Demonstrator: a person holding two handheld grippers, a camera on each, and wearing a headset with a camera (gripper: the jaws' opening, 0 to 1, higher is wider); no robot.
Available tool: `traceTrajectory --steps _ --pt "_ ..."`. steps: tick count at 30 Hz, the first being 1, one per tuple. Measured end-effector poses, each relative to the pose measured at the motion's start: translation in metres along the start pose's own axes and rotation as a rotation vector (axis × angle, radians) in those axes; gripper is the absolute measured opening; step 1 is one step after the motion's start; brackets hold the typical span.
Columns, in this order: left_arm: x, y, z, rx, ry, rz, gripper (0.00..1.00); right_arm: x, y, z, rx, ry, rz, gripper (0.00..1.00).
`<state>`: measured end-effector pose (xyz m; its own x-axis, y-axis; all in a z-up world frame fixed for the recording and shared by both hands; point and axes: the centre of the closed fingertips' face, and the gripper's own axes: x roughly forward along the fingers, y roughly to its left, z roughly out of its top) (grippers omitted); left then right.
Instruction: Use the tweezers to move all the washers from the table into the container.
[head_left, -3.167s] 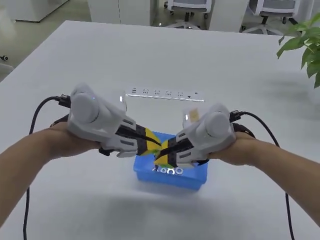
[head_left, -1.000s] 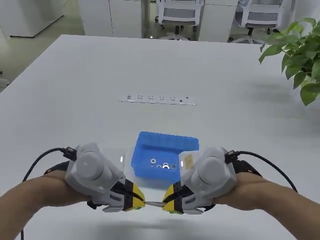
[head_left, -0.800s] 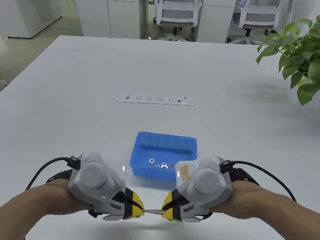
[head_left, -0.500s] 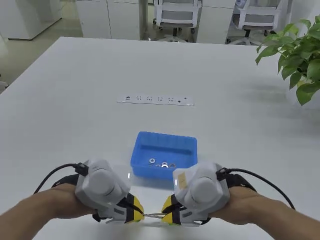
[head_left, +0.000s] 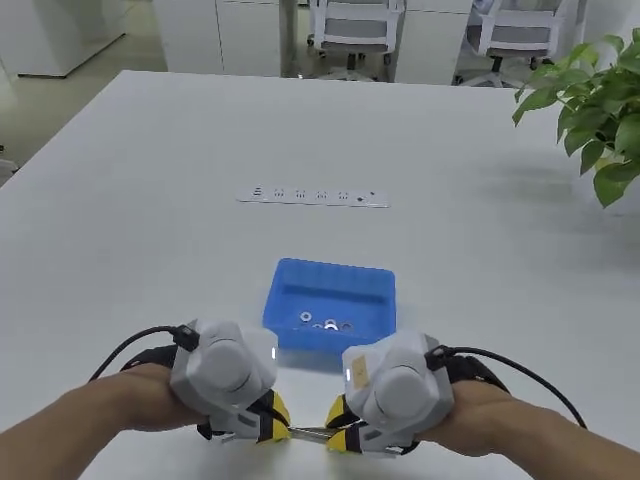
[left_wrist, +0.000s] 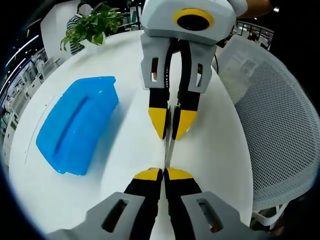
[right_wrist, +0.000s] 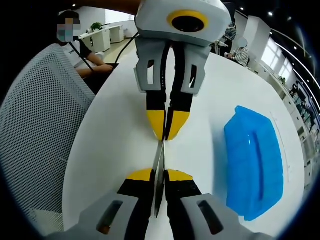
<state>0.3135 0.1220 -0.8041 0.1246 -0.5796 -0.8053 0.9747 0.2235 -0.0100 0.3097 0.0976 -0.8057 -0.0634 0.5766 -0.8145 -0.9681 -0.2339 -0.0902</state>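
Just short of the container | tweezers span left gripper to right gripper | both pinching its ends

Left tongs, right tongs facing tip-to-tip, both clamped.

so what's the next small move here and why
Probably lower the tweezers onto the table and let go. The left gripper and right gripper are both shut on them, one at each end, and the washers I can see all lie in the blue container.
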Motion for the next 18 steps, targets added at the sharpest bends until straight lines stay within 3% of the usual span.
traceTrajectory --steps 7,18 --pt "-0.0004 -0.0009 -0.0001 -0.007 0.004 0.003 0.09 -0.0011 0.0014 -0.0003 0.01 -0.005 -0.002 0.11" --pt "-0.0039 0.0011 -0.0037 -0.012 0.017 0.028 0.13 -0.0026 -0.004 0.0006 -0.006 0.002 -0.034 0.25"
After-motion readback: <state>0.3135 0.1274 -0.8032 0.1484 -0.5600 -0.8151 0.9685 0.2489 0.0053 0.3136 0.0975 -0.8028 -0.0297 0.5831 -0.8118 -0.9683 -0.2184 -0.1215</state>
